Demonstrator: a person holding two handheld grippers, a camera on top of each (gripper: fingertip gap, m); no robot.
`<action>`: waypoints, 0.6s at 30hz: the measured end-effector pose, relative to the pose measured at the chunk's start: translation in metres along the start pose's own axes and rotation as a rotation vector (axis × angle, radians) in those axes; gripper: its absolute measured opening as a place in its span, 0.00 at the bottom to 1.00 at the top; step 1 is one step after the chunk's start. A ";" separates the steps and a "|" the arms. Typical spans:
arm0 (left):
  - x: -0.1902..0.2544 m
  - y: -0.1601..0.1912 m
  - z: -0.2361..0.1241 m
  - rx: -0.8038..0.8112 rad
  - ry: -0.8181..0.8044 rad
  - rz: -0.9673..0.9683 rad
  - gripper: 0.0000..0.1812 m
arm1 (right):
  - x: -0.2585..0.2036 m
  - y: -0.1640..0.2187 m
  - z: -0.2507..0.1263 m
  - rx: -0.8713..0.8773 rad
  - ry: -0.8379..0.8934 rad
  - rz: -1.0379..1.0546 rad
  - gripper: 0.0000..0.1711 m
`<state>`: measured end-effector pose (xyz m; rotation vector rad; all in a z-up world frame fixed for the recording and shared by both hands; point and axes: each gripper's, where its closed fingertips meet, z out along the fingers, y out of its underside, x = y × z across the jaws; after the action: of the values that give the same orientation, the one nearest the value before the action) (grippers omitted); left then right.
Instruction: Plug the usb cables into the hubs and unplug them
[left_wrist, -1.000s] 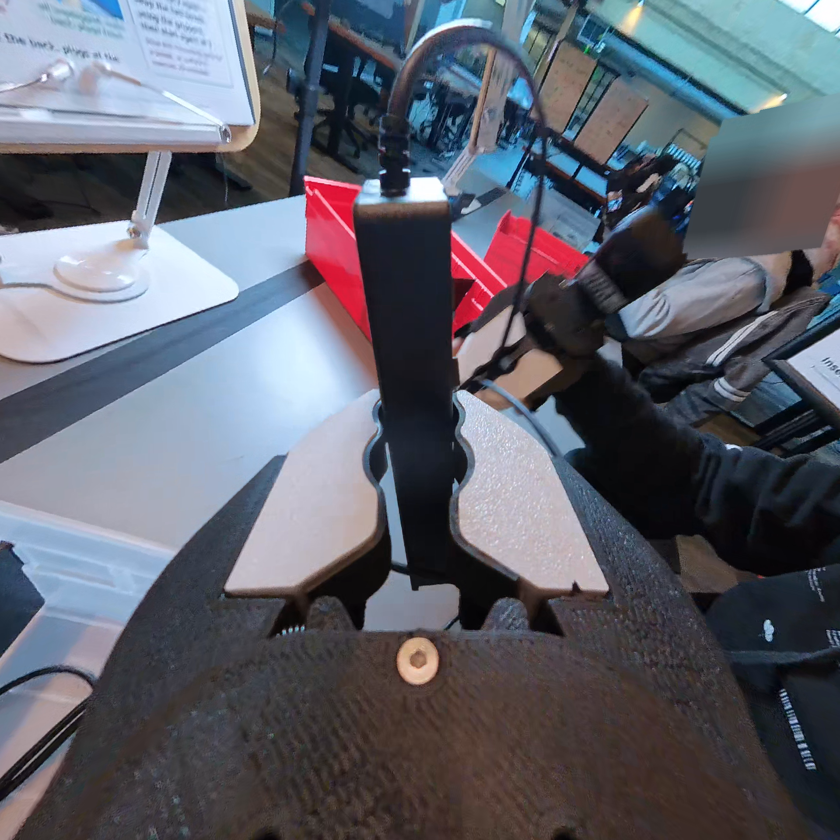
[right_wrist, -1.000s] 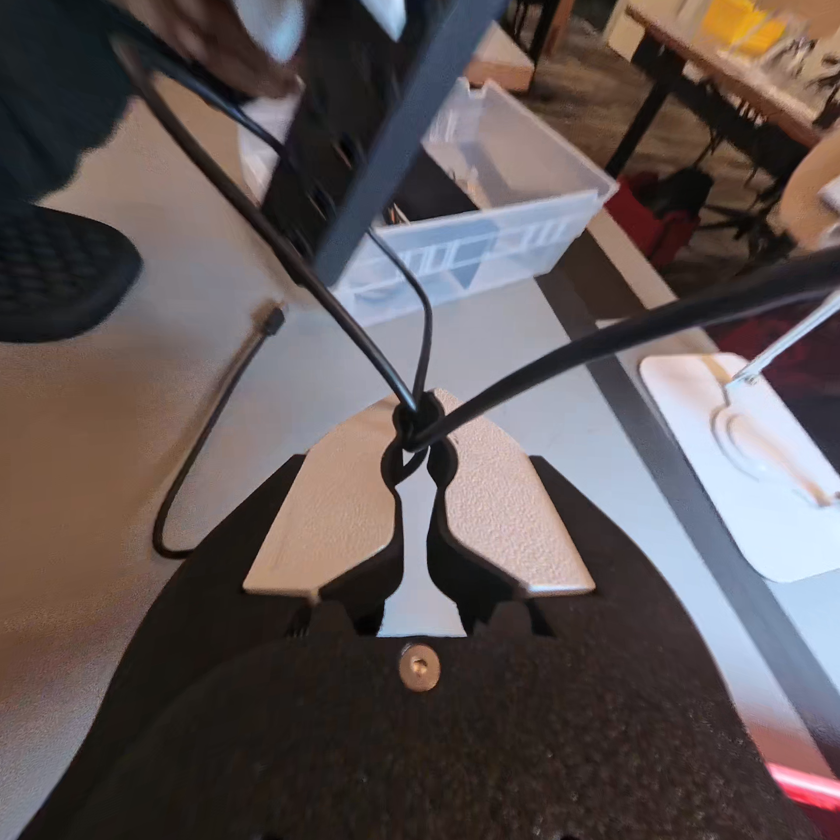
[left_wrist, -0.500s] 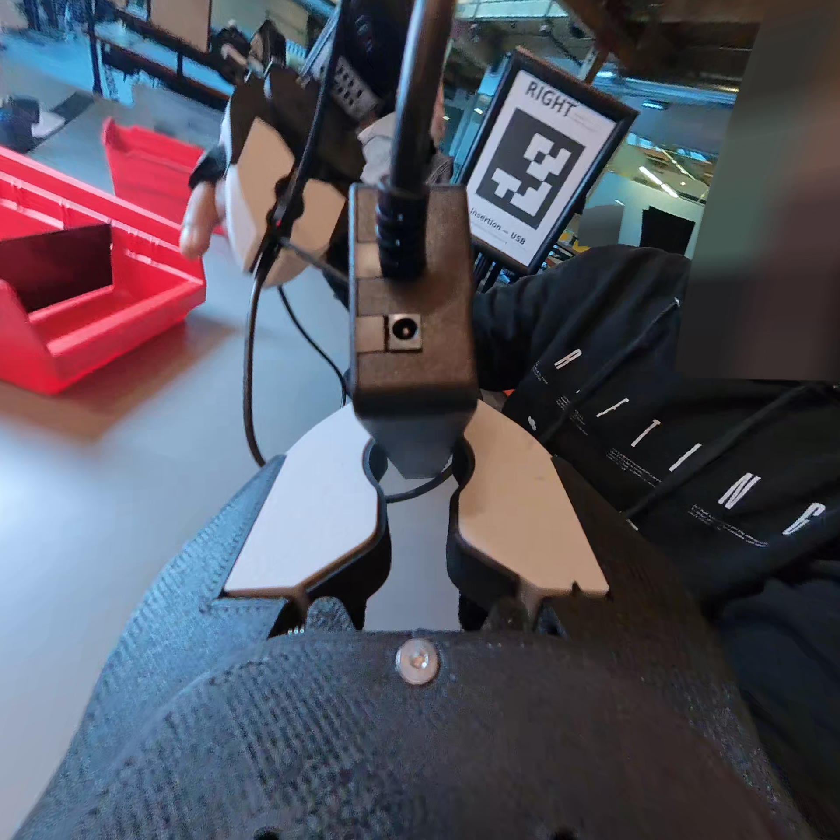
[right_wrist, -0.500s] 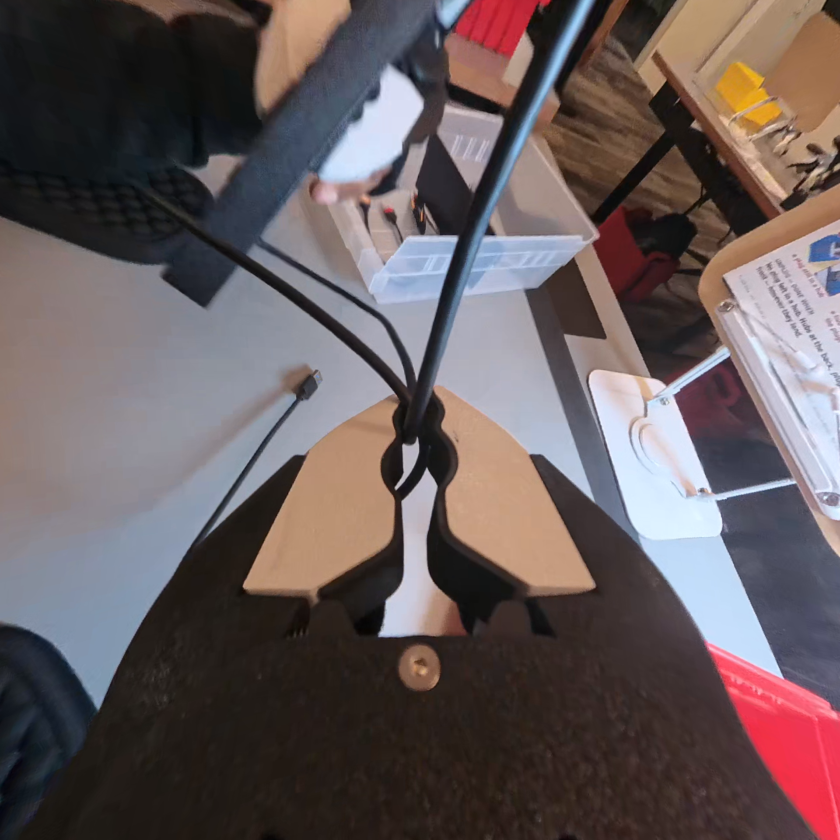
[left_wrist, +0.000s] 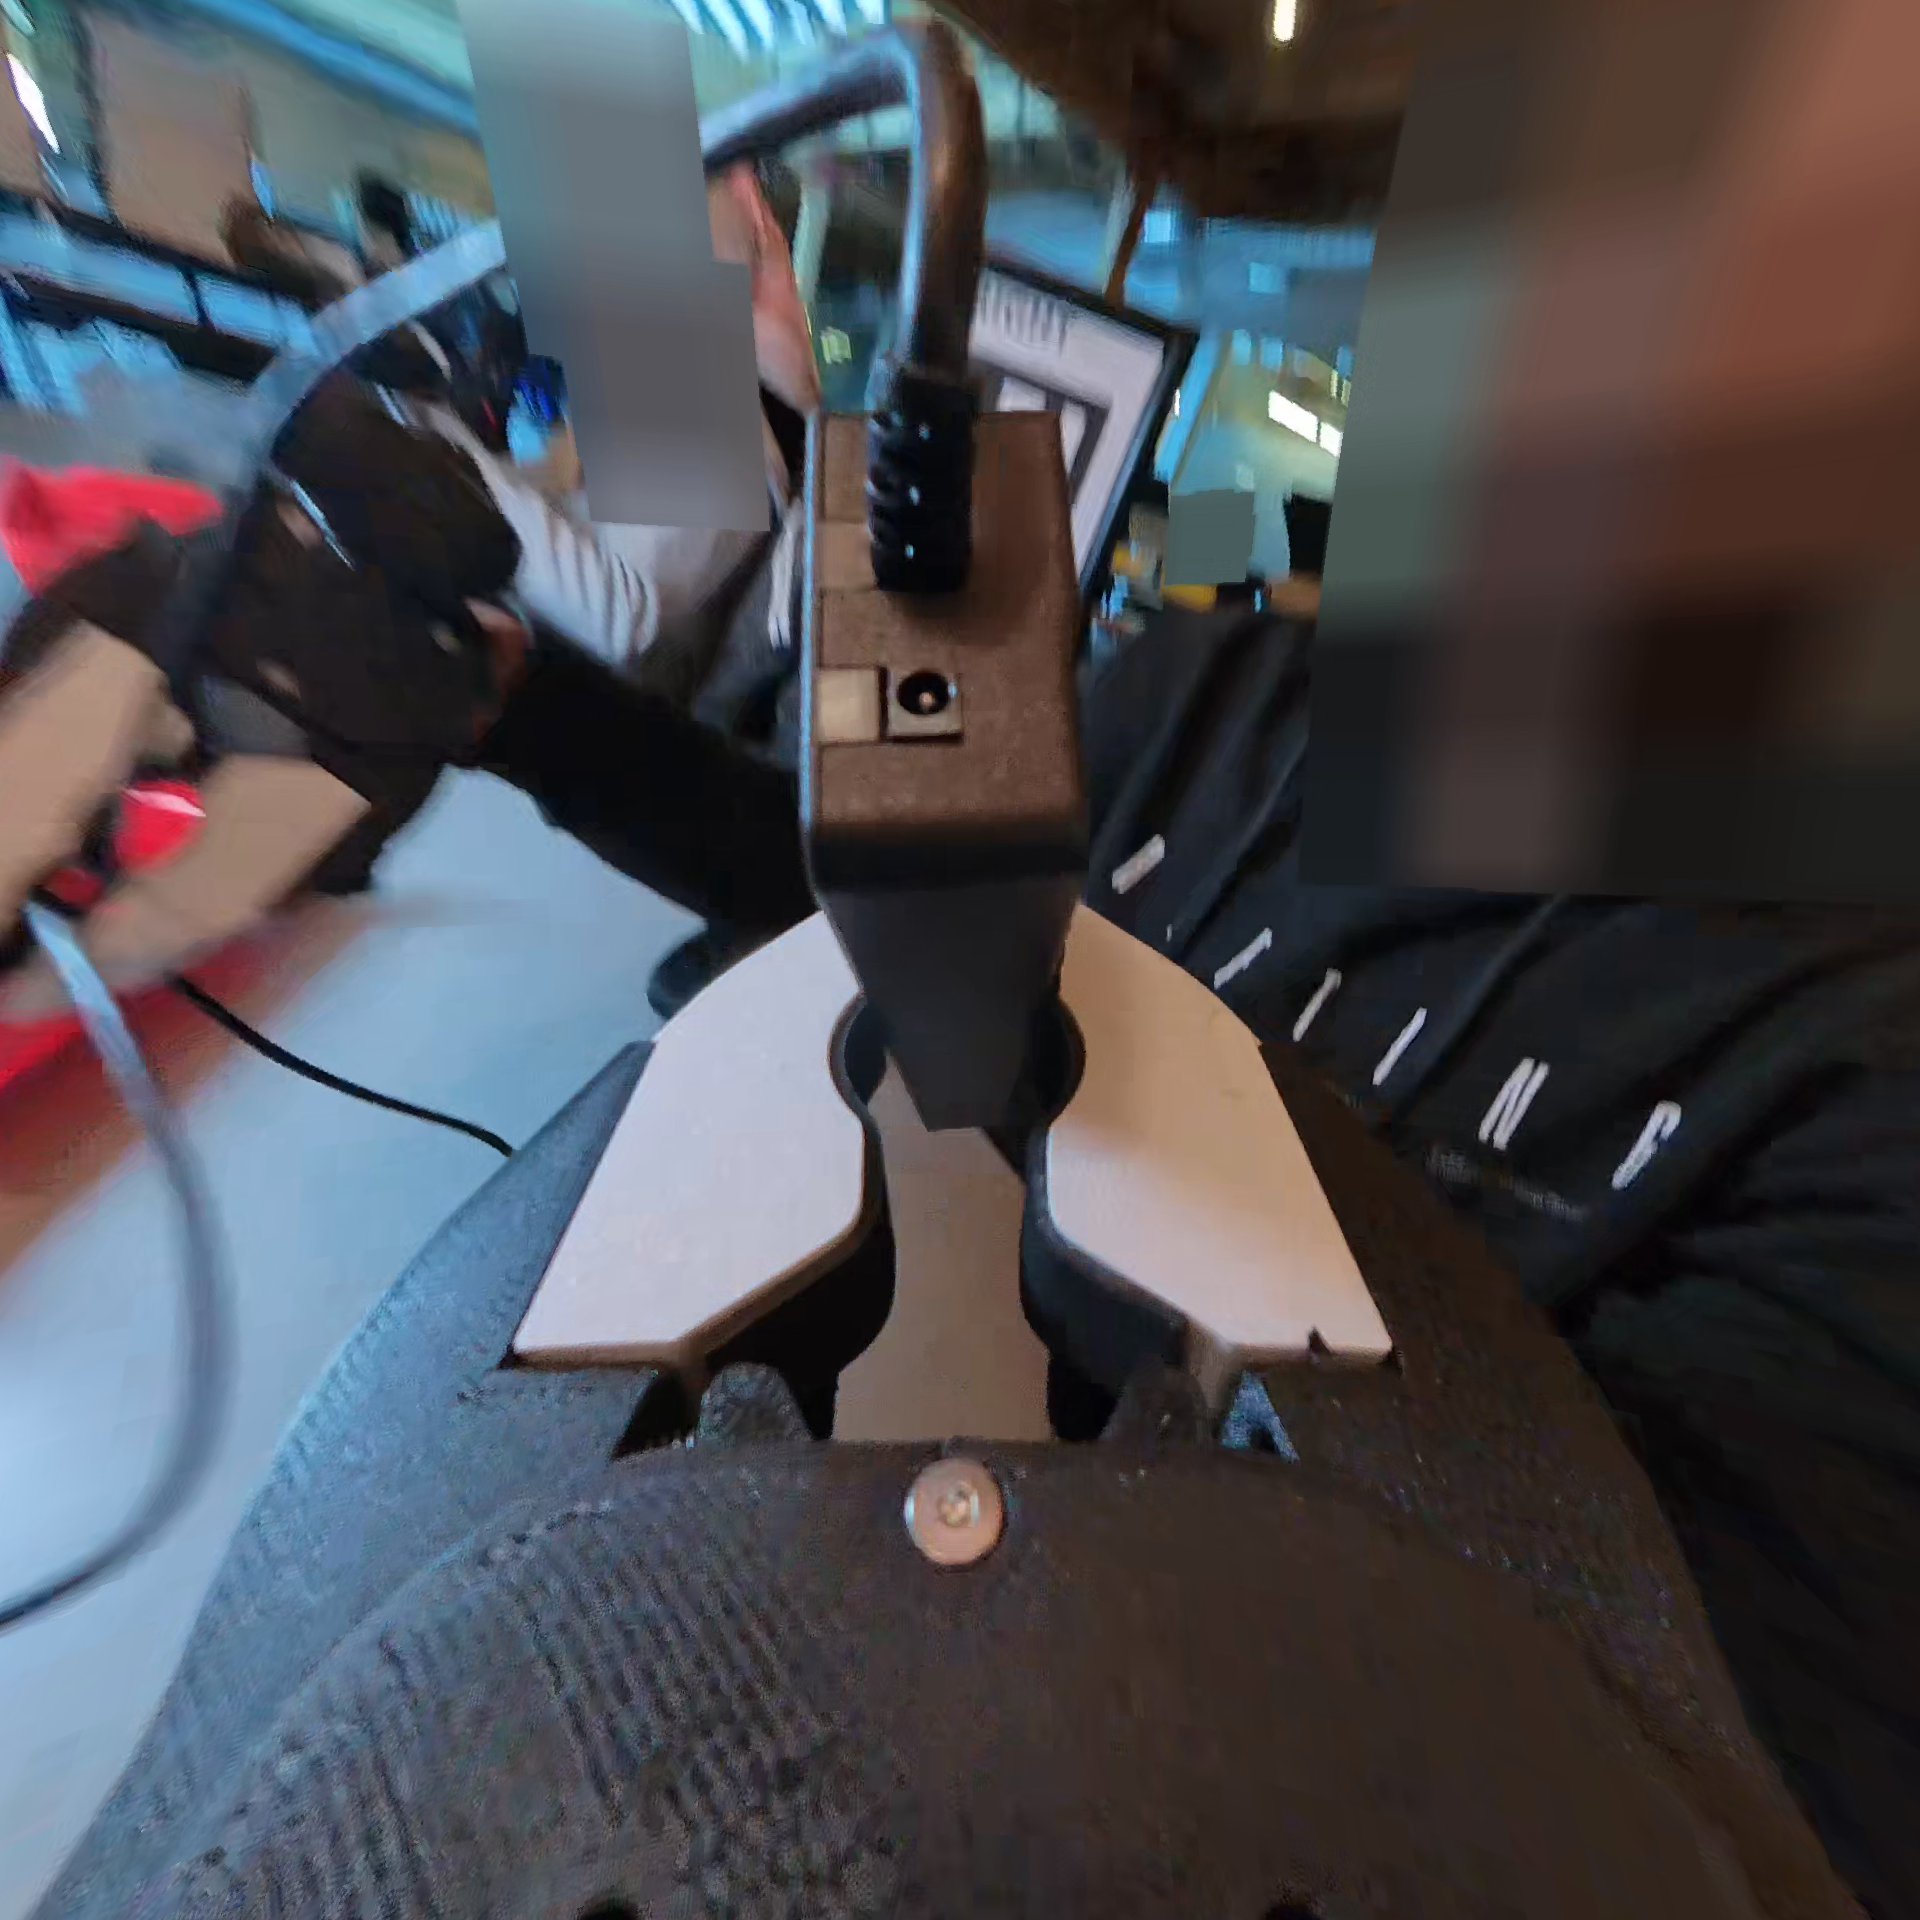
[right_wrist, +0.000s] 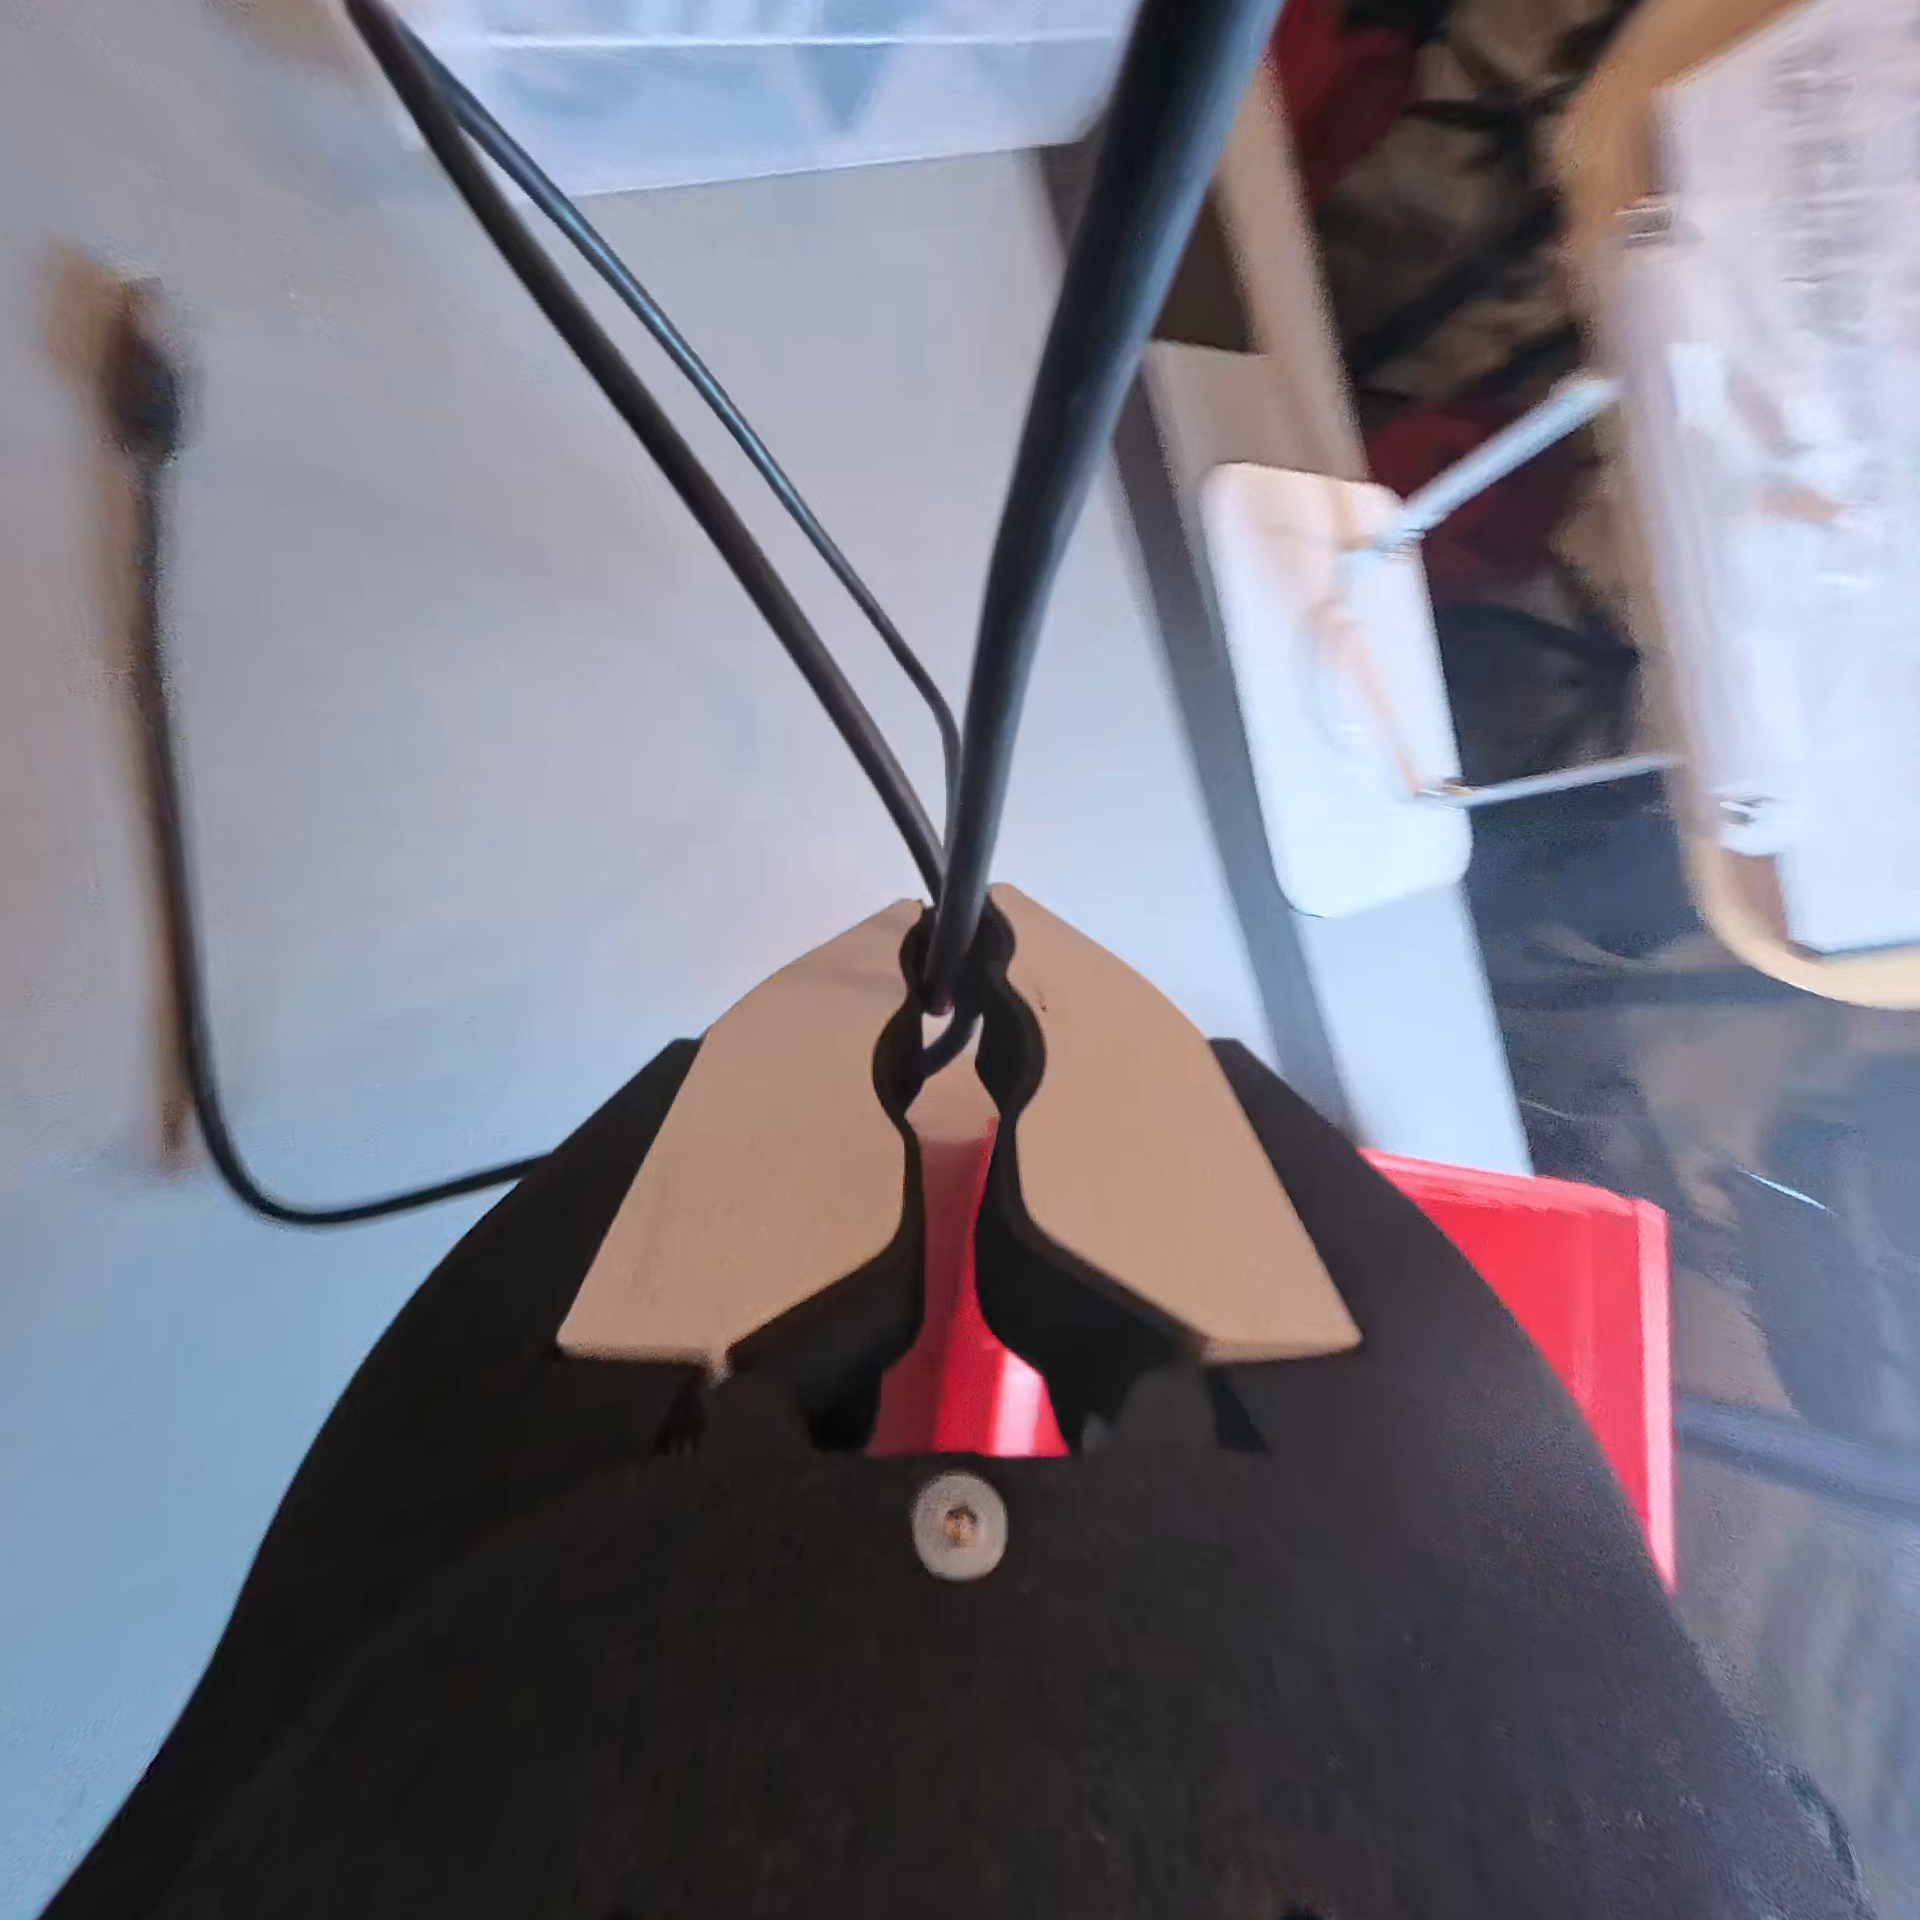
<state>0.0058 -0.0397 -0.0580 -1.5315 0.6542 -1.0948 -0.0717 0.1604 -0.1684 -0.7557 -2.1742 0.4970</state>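
In the left wrist view my left gripper (left_wrist: 956, 1039) is shut on the lower end of a black USB hub (left_wrist: 940, 790). The hub stands upright, its end face with a round socket toward the camera. A thick black cable (left_wrist: 940, 208) leaves its top. In the right wrist view my right gripper (right_wrist: 956, 935) is shut at its tips on that thick cable (right_wrist: 1070, 416) and on a loop of thin black USB cable (right_wrist: 665, 416). The thin cable's plug (right_wrist: 145, 405) lies on the grey table (right_wrist: 416, 727). The right gripper shows blurred at the far left of the left wrist view (left_wrist: 94, 831).
A clear plastic bin (right_wrist: 790, 104) stands at the table's far side. A red bin (right_wrist: 1538, 1299) is under and right of the right gripper. A white stand base (right_wrist: 1340, 686) and its document holder (right_wrist: 1787, 416) are at the right. A person in black (left_wrist: 1558, 1143) is close on the right. Tip to tip, the grippers are about 25 cm apart.
The left gripper has swung round with the hub, which now tilts toward the camera. The right gripper has moved away over the red bin, pulling the cables; the hub has left its view.
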 end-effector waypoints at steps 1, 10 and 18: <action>0.000 0.012 0.007 -0.065 0.016 -0.014 0.14 | 0.010 -0.003 -0.001 0.038 0.049 0.028 0.03; -0.050 0.092 0.040 -0.311 0.033 -0.304 0.14 | -0.002 -0.012 0.001 0.217 -0.166 0.273 0.15; -0.094 0.096 0.018 -0.176 -0.101 -0.519 0.14 | 0.020 0.042 -0.063 0.225 -0.256 0.449 0.43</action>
<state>-0.0035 0.0243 -0.1770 -1.9599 0.2898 -1.3566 -0.0187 0.2112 -0.1414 -1.1067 -2.1237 1.1004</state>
